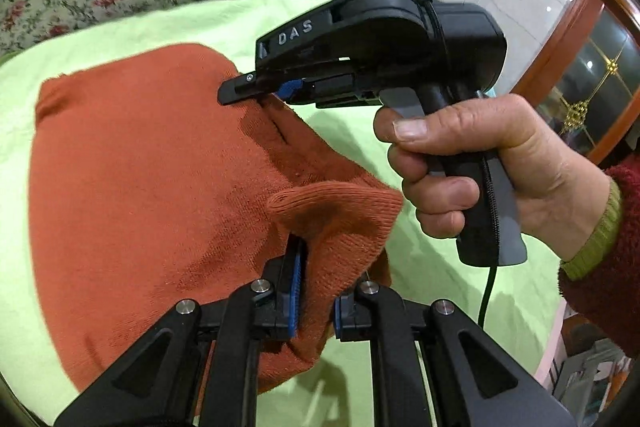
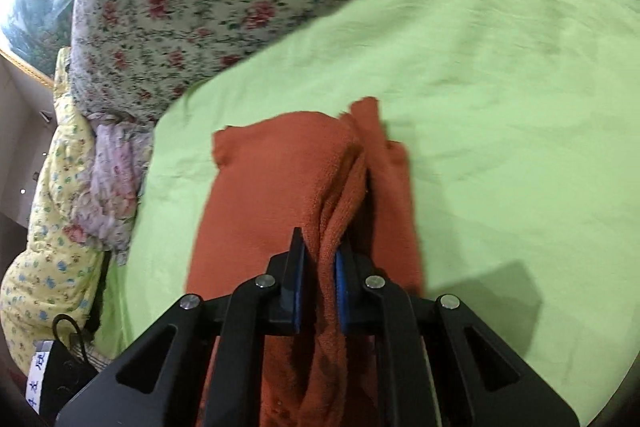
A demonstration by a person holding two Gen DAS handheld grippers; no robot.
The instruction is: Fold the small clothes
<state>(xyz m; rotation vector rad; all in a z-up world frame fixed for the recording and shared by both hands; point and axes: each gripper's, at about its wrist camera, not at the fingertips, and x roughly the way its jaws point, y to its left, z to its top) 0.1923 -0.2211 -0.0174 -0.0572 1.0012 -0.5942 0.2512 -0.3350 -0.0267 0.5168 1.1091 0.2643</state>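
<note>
**Both claws gripping an orange knit garment on a green-covered bed**

While the orange knit garment (image 1: pixel 132 163) lies spread on the green sheet (image 1: pixel 120 23) of the bed, each claw pinches a fold of it. In the left wrist view, the left claw (image 1: pixel 316 291) is nearly closed on a bunched, ribbed edge of the garment, the cloth rising between its blue pads (image 1: pixel 295 291) and curling over into a rounded hump just ahead of the fingertips. In the same view the right claw (image 1: pixel 256 93) reaches in from the right, its tips narrowed onto the far edge of the garment, where a crease runs down from the contact. The person's right hand (image 1: pixel 480 163) wraps the handle, and a red sleeve with a green cuff (image 1: pixel 596 239) shows at the wrist. In the right wrist view, the right claw (image 2: pixel 320 291) holds a gathered ridge of the fabric between its fingers; the rest of the garment (image 2: pixel 272 187) lies flat on the sheet ahead, with a narrow strip beside the ridge on the right. A floral quilt (image 2: pixel 180 7) is heaped at the far side of the bed.
</note>
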